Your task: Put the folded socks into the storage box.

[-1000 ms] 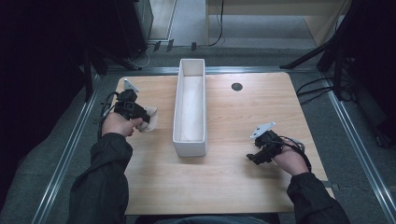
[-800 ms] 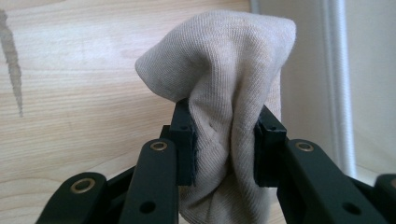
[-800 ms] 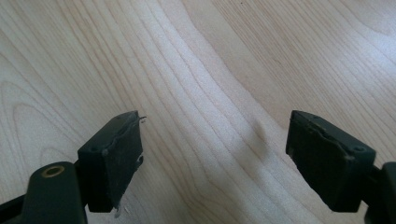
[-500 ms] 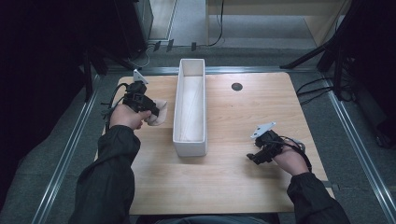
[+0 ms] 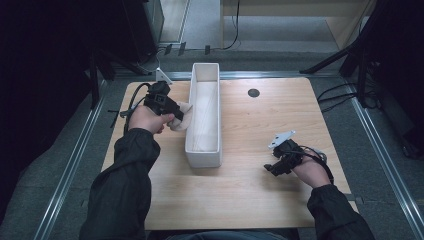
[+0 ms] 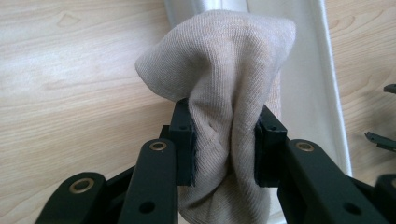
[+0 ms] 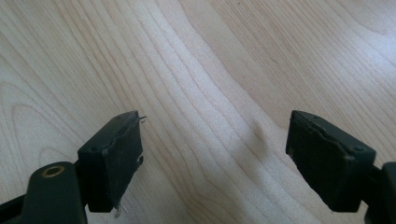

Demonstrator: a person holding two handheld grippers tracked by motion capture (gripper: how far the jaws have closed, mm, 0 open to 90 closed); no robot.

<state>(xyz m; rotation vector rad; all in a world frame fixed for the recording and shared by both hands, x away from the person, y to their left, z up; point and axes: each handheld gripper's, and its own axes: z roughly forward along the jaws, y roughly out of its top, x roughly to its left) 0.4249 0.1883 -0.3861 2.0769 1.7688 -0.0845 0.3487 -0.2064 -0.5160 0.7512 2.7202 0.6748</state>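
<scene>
Even overhead light brightens the wooden table against dark, murky surroundings; close views stay sharp.

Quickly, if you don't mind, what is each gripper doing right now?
Left gripper: closed on a beige sock, beside the white bin.
Right gripper: open, holding nothing, over the bare wooden table.

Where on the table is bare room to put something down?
Free: the wood between the bin and the right gripper, and the near edge of the table. Crowded: left of the bin, where the left gripper holds a cloth.
</scene>
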